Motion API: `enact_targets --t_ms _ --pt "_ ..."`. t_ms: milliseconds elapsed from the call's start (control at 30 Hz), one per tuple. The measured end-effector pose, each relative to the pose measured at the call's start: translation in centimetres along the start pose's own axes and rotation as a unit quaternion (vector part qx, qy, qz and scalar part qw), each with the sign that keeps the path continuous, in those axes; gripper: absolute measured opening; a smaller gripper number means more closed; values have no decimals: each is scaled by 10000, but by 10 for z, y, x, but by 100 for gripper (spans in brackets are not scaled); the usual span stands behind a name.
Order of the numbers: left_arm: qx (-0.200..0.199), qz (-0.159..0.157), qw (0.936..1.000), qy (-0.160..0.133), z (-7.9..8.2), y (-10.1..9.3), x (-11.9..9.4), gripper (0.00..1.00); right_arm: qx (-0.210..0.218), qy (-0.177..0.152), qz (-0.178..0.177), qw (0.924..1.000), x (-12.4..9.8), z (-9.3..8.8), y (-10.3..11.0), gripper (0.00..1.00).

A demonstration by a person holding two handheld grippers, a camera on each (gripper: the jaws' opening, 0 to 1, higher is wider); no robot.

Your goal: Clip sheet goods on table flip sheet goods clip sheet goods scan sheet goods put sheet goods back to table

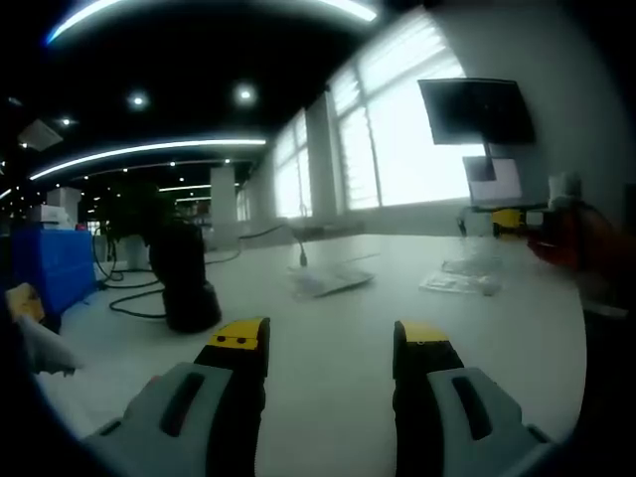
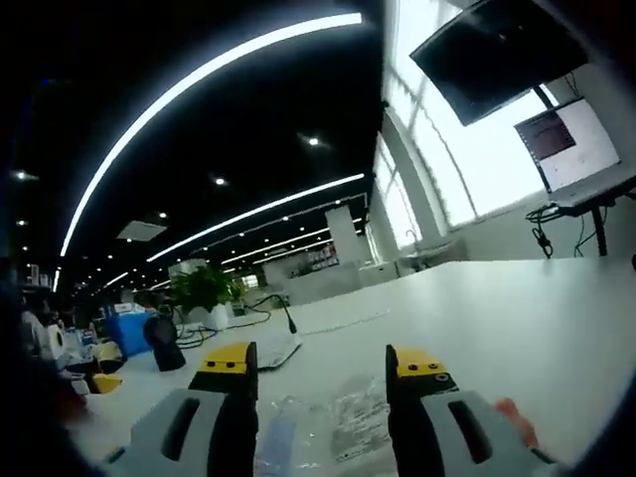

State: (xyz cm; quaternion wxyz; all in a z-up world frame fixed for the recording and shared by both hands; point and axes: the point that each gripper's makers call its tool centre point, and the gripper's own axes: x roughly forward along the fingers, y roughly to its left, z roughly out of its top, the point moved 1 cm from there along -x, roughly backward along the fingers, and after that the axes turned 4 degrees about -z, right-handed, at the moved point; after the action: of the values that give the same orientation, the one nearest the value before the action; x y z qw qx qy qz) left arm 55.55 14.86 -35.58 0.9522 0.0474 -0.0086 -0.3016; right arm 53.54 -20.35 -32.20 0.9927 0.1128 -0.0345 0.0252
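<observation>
both grippers' fingers spread wide, holding nothing; two clear sheet goods on the table.

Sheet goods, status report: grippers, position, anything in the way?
Left gripper open, empty. Right gripper open, empty. Sheet goods flat on table, just past the right jaws. Nothing between.

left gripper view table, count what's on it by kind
clear plastic sheet packs: 2
flat white sheet with a thin upright stalk: 1
black rounded device with a cable: 1
total: 4
</observation>
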Motion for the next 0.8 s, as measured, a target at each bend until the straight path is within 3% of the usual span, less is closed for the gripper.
enact_targets --t_ms 167,267,333,433,467,567,633,767,800 --pt "4 -3 10000 3 0 0 0 42 -539 304 338 9975 7 -2 10 48" --pt "5 -8 10000 5 0 0 0 42 -787 705 734 9917 11 -12 19 44" --pt "4 -3 10000 0 0 0 0 42 -1032 804 895 9874 15 -16 23 46" --pt "2 4 10000 0 0 1 0 42 -1336 1164 1303 9755 18 -29 31 51" --pt "3 4 10000 2 0 1 0 42 -1277 1130 1297 9768 21 -28 30 51" --pt "7 4 10000 7 0 1 0 42 -1452 1072 1670 9693 27 -28 32 46" --pt "1 6 10000 3 0 1 0 42 -1448 1272 1897 9627 30 -35 31 45" --pt "3 -2 10000 10 -1 1 1 42 -1665 1746 2354 9415 34 -51 26 47" --pt "2 -4 10000 7 -1 0 1 42 -1677 1804 2345 9404 36 -52 24 48"
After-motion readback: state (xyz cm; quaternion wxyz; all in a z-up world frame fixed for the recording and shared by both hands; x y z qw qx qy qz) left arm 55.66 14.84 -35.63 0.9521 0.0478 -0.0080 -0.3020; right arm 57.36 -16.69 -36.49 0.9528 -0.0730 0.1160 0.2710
